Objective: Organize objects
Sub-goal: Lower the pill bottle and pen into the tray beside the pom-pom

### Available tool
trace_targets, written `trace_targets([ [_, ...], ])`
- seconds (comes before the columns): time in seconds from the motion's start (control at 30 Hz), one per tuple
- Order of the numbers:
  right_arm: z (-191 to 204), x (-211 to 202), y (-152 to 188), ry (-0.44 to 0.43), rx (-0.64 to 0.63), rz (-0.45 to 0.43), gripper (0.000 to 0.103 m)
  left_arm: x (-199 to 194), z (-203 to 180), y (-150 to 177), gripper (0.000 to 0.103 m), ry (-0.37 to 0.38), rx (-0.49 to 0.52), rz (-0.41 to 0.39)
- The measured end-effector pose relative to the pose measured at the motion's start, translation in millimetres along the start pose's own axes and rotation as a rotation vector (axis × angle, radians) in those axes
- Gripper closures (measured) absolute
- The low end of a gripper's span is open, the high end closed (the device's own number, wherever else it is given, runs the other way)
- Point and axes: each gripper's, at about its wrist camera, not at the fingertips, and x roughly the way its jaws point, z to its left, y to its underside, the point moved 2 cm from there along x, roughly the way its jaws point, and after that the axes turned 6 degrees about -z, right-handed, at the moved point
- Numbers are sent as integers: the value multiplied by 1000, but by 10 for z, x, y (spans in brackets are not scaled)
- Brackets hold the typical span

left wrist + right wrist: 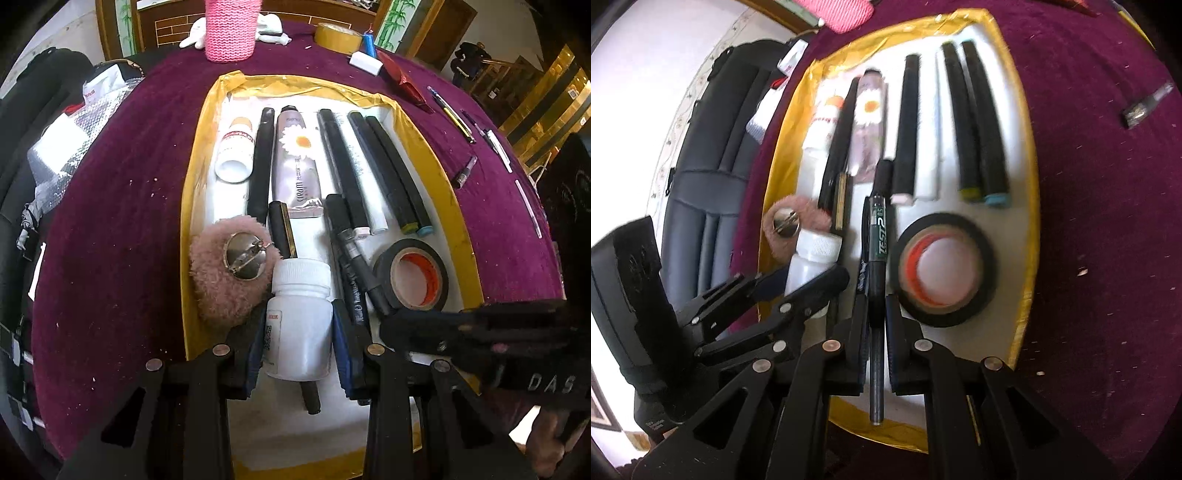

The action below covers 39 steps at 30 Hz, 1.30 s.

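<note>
While both grippers work over the gold-rimmed tray (pixel 458 236), the scene reads as follows.

Left gripper (pixel 299 354): clamped on the white bottle (pixel 299 332), a blue-padded finger pressed to each side of its body.
White bottle: at the tray's near end, cap pointing away, just beside the pink fuzzy puff (pixel 229 273).
Right gripper (pixel 876 343): closed narrow on the black pen (pixel 877 295), which runs lengthwise between its fingers.
Black pen: over the tray's near end, just beside the black tape roll (pixel 942 269); another pen lies against its other side.
Tray, far end: small white bottle (pixel 236 151), cream tube (pixel 297 162) and black markers (pixel 384 173) lying side by side.
Beyond the tray: pink knitted holder (pixel 231 29) and yellow tape roll (pixel 338 37) on the purple cloth (pixel 110 221).
</note>
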Motion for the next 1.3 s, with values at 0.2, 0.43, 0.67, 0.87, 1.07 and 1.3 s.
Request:
trace_targets([
  [0.2,-9,6,-31,52,-10,-13,96,42,-100,-44,74,14,13,-7],
  [0.43,-51,-45,-37,104,-21,-37,96,128,-123,-208,74,-2,24,-33],
  [0.67,-19,30,-31,117,-31,-19,96,55,-88,-44,74,-25,41,-24],
  [0.87,46,81,-57,137,-46,-17,95,29,-71,21,74,-52,37,-44],
  [1.07,-41,-98,2,135,-27,-36,95,61,-109,11,74,-81,68,-60],
  [1.3,-111,-411,-51,112,0,-111,95,86,-135,-10,74,-104,57,-61],
])
